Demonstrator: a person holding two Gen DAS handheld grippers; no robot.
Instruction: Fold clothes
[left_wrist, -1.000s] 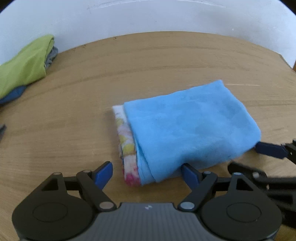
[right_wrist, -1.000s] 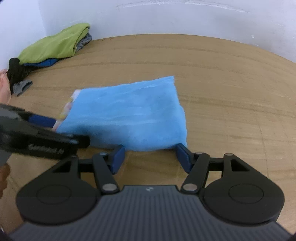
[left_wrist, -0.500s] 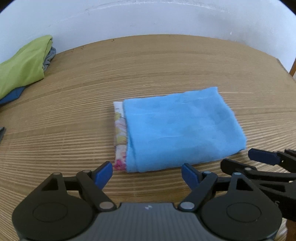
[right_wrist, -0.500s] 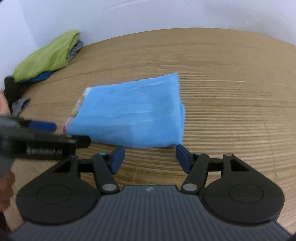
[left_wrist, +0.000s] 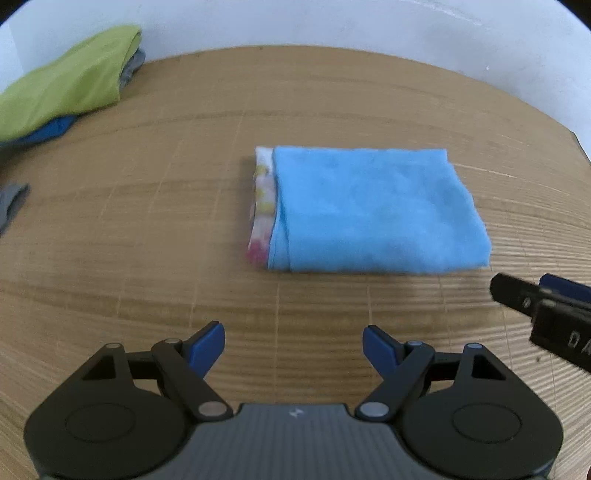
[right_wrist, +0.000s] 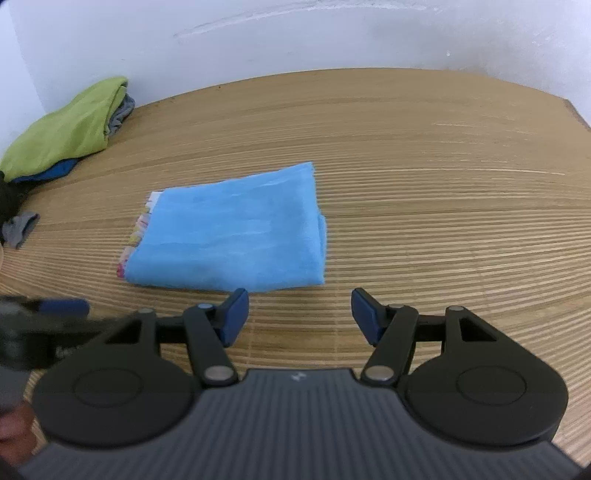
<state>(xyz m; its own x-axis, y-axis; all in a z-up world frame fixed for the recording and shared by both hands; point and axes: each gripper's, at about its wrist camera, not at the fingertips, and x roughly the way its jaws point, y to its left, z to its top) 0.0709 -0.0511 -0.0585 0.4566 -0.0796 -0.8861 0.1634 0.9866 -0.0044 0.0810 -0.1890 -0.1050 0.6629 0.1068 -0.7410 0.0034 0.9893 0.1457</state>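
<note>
A folded light-blue cloth (left_wrist: 373, 210) with a floral inner layer (left_wrist: 262, 206) showing along its left edge lies flat on the wooden table; it also shows in the right wrist view (right_wrist: 236, 232). My left gripper (left_wrist: 293, 345) is open and empty, held back from the cloth's near edge. My right gripper (right_wrist: 299, 315) is open and empty, just short of the cloth's near right corner. The right gripper's fingers (left_wrist: 532, 295) show at the right edge of the left wrist view.
A pile of folded clothes with a green garment (left_wrist: 62, 88) on top sits at the table's far left by the white wall; it also shows in the right wrist view (right_wrist: 66, 129). A grey and black garment (right_wrist: 18, 229) lies at the left edge. The table's right edge (right_wrist: 580, 118) is near.
Both grippers have pulled back from the blue cloth and let it go. The cloth has settled flat on the table.
</note>
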